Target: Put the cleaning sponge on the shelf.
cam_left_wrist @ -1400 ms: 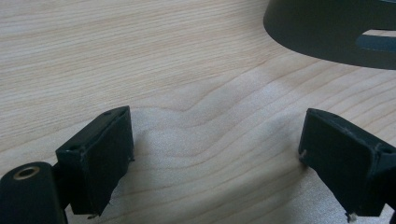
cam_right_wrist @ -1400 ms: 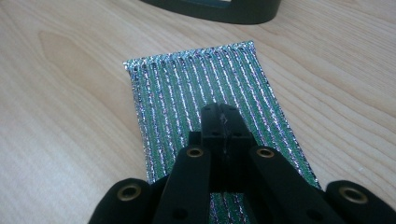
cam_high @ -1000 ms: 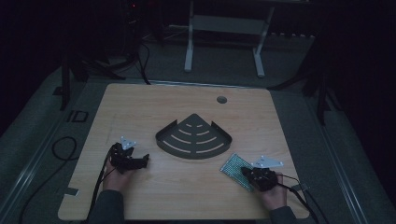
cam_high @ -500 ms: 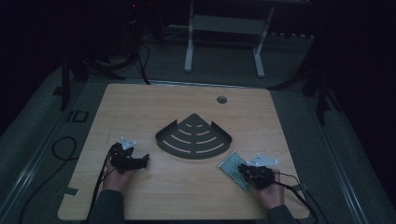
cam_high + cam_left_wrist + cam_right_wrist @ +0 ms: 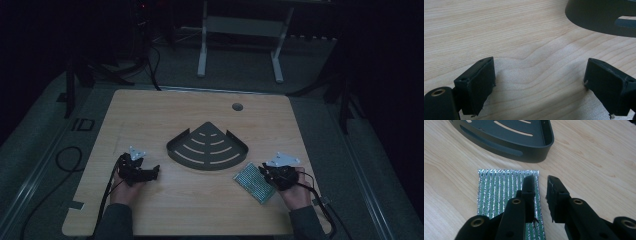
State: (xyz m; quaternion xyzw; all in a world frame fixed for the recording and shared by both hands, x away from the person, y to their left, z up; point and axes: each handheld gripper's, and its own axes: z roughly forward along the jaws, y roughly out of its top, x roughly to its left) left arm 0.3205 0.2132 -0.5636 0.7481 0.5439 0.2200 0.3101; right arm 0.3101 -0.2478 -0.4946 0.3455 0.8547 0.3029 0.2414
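two grippers low over the wooden table (image 5: 165, 120). right gripper (image 5: 541, 188) lifted slightly since a second ago, jaws just opening, nothing clamped, above the silver-green scouring pad (image 5: 499, 192) lying flat beside the dark corner tray (image 5: 207, 150). left gripper (image 5: 539, 85) unmoved, parted wide over bare wood. tray holding nothing.

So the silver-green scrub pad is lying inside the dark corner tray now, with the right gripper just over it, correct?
Not quite. The scrub pad lies flat on the table, beside the corner tray and outside its curved wall, as the right gripper view shows. The right gripper is over the pad's edge, jaws slightly apart with nothing between them.
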